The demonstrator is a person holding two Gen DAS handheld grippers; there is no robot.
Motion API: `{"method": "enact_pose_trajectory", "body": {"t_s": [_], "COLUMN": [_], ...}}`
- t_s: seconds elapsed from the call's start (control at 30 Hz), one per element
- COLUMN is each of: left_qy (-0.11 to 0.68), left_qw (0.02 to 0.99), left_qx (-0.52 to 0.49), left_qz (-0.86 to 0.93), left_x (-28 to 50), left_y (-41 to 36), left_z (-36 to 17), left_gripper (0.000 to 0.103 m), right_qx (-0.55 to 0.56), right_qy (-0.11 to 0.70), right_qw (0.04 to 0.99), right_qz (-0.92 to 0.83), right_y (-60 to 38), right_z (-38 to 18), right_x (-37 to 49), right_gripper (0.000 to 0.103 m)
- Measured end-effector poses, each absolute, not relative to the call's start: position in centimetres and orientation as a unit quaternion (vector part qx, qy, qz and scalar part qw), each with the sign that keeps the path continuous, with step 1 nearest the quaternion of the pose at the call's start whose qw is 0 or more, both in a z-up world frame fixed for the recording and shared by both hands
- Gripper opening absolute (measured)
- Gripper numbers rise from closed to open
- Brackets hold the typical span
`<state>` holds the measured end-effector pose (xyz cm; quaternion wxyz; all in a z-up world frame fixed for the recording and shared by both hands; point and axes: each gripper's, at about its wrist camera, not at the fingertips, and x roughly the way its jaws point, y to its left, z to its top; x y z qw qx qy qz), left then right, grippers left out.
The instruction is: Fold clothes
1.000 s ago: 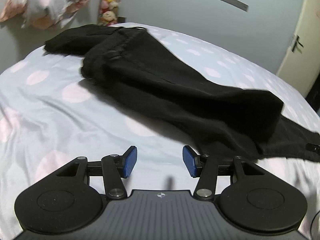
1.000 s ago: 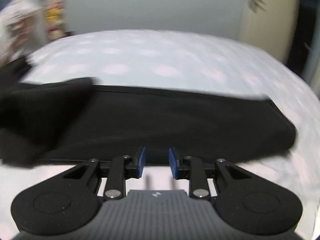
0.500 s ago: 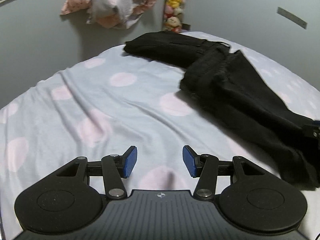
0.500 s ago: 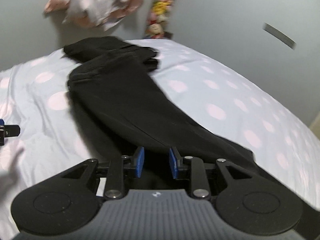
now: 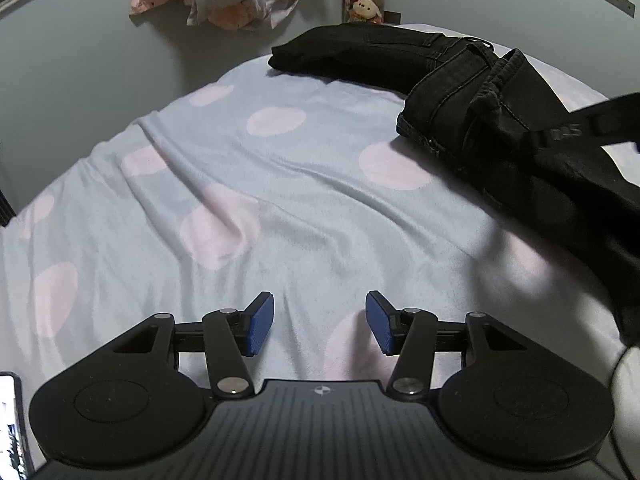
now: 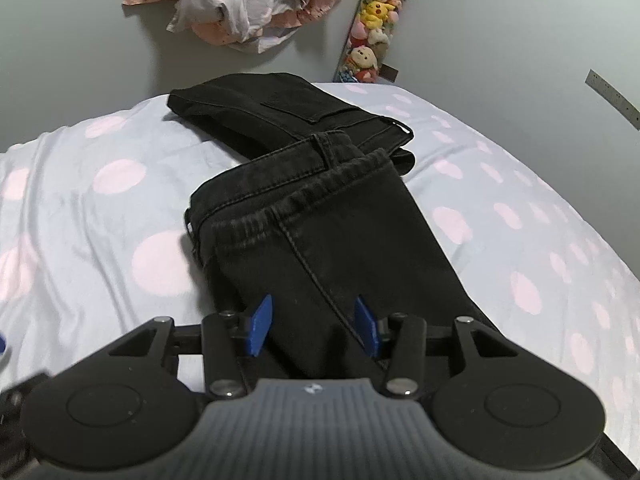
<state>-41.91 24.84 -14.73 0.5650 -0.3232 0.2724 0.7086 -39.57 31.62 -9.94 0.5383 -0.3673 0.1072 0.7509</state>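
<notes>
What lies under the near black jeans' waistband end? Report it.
The near black jeans overlap a second folded black pair at the far end; the dotted bedsheet lies beneath both. Anything else underneath is covered.

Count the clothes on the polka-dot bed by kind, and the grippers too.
Folded black denim jeans at the far edge: 1
Black denim jeans lying lengthwise, waistband showing: 1
Two-finger grippers with blue pads: 2, left gripper and right gripper, both open
Total: 4
</notes>
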Motion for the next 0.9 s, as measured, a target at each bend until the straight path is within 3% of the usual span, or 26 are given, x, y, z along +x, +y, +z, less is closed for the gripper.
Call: {"method": "enact_pose_trajectory", "body": {"t_s": [0.1, 0.17, 0.2, 0.47, 0.57, 0.6, 0.63, 0.77, 0.8, 0.83, 0.9], "left_qy": [0.273, 0.271, 0.270, 0.264, 0.268, 0.270, 0.271, 0.272, 0.271, 0.270, 0.268], "left_qw": [0.567, 0.568, 0.569, 0.570, 0.572, 0.572, 0.572, 0.571, 0.571, 0.571, 0.570], "left_qx": [-0.325, -0.328, -0.329, -0.324, -0.314, -0.313, -0.312, -0.314, -0.314, -0.315, -0.317], "left_qz": [0.706, 0.704, 0.704, 0.707, 0.708, 0.708, 0.708, 0.708, 0.708, 0.708, 0.709], "left_x": [-41.8, -41.9, -41.9, -41.7, -41.3, -41.3, -41.3, -41.5, -41.6, -41.6, -41.8], "left_y": [24.9, 25.0, 25.0, 24.8, 24.8, 24.9, 24.9, 25.1, 25.1, 25.1, 25.0], "left_z": [-14.9, -14.9, -14.8, -14.5, -14.3, -14.3, -14.4, -14.5, -14.5, -14.5, -14.6], "left_gripper": [0.060, 0.060, 0.060, 0.060, 0.060, 0.060, 0.060, 0.060, 0.060, 0.060, 0.060], "right_qx": [-0.371, -0.373, -0.374, -0.353, -0.364, -0.363, -0.360, -0.377, -0.380, -0.381, -0.384], "right_qy": [0.115, 0.123, 0.127, 0.127, 0.111, 0.109, 0.107, 0.111, 0.118, 0.126, 0.143], "right_qw": [0.537, 0.531, 0.529, 0.530, 0.509, 0.502, 0.496, 0.488, 0.490, 0.491, 0.495], "right_qz": [0.749, 0.751, 0.751, 0.760, 0.772, 0.778, 0.783, 0.779, 0.776, 0.773, 0.766], "right_y": [32.5, 32.8, 33.0, 31.7, 30.8, 30.6, 30.4, 30.9, 31.2, 31.5, 32.1], "right_z": [-10.4, -10.5, -10.5, -8.6, -8.2, -8.2, -8.3, -9.6, -10.0, -10.3, -10.9], "right_x": [-40.1, -40.3, -40.3, -38.6, -39.1, -39.3, -39.5, -40.9, -40.9, -40.8, -40.8], "right_gripper": [0.044, 0.026, 0.000, 0.000, 0.024, 0.047, 0.056, 0.055, 0.052, 0.041, 0.034]}}
